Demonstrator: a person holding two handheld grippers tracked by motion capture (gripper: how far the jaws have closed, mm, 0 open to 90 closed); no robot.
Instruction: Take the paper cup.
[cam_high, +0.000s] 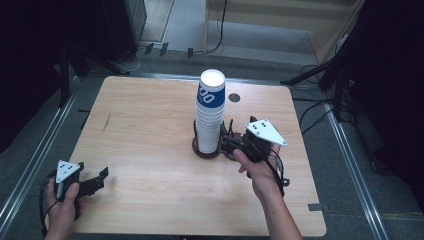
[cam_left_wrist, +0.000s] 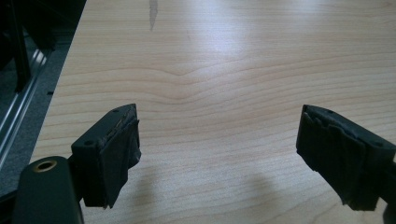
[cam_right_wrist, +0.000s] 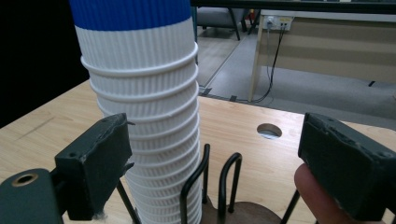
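Holding your right gripper (cam_high: 231, 141) wide beside the stack of cups (cam_high: 210, 112), you have it just right of the wire holder (cam_right_wrist: 219, 184) mid-bench. Your left gripper (cam_high: 95, 183) rests wide over the bench (cam_high: 150, 125) at its near left corner.

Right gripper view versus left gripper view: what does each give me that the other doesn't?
Right gripper view: the stack of paper cups beside the open right tool, the black wire holder at its base, and the table's cable hole. Left gripper view: the open left tool over bare wood, plus a dark streak. Both: the wooden table and open jaws holding nothing.
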